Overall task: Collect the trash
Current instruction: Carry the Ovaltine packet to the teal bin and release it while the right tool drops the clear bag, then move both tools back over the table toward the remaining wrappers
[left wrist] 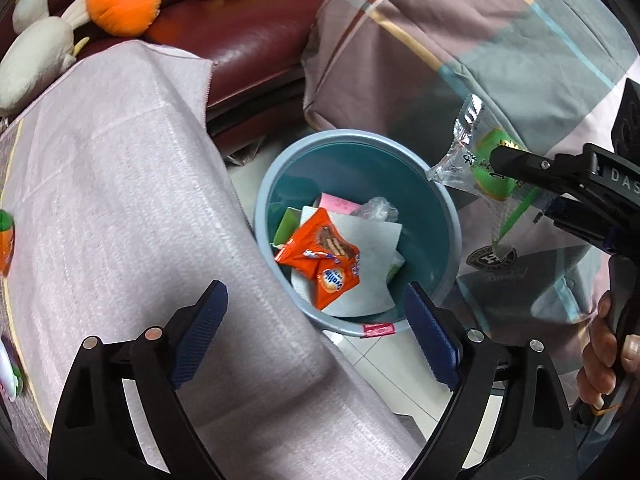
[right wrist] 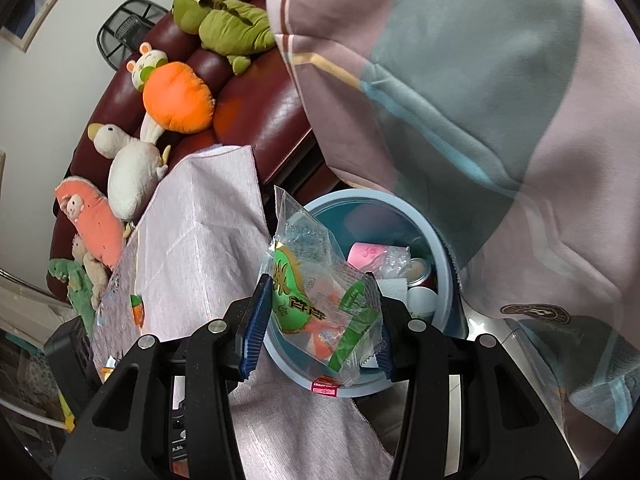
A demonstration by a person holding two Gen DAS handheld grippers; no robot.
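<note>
— While we look through the left wrist view, our left gripper (left wrist: 316, 336) hangs released and empty over the round blue plastic bin (left wrist: 448, 216), where an orange crinkled snack packet (left wrist: 320, 264) lies on paper.
— And our right gripper (left wrist: 500, 160) reaches in beside the rim, clenched on the clear green-printed wrapper (left wrist: 492, 176).

— Through the right wrist view, that wrapper (right wrist: 316, 300) sits pinched mid-body above the bin (right wrist: 444, 280).
— We judge it light, limp and slippery. The pale woven tablecloth (right wrist: 200, 240) and the hanging plaid quilt (right wrist: 480, 120) crowd the bin.

The right tool (right wrist: 318, 324) pinches a clear green-printed wrapper (right wrist: 316, 296) over the blue bin (right wrist: 444, 280); plush toys (right wrist: 176, 96) line the sofa (right wrist: 264, 112) at ten o'clock.
</note>
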